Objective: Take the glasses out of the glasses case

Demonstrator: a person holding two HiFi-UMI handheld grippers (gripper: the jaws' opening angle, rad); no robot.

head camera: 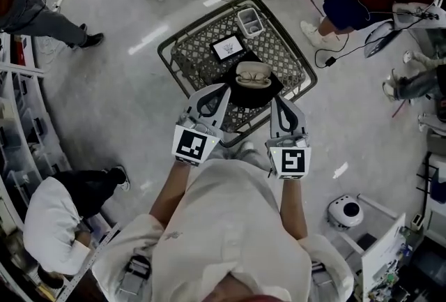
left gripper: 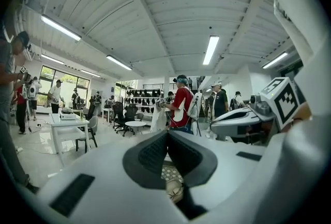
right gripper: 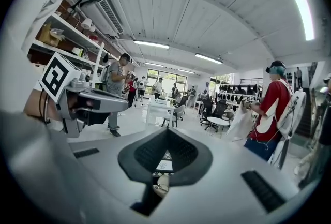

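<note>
Left claw (head camera: 221,91) and right claw (head camera: 276,102) are closed tight, holding nothing. Going in unopened would likely shove the case (head camera: 254,65) or bend the glasses (head camera: 253,77).

2 tools (head camera: 224,88) (head camera: 274,101), 1 glasses case (head camera: 253,66), 1 pr glasses (head camera: 252,77), 1 mesh table (head camera: 182,51)

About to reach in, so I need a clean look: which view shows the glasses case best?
Head view: the glasses case lies open on the black cloth, seen whole from above. Both gripper views show only a pale sliver of it, below the shut left claw and right claw.
</note>
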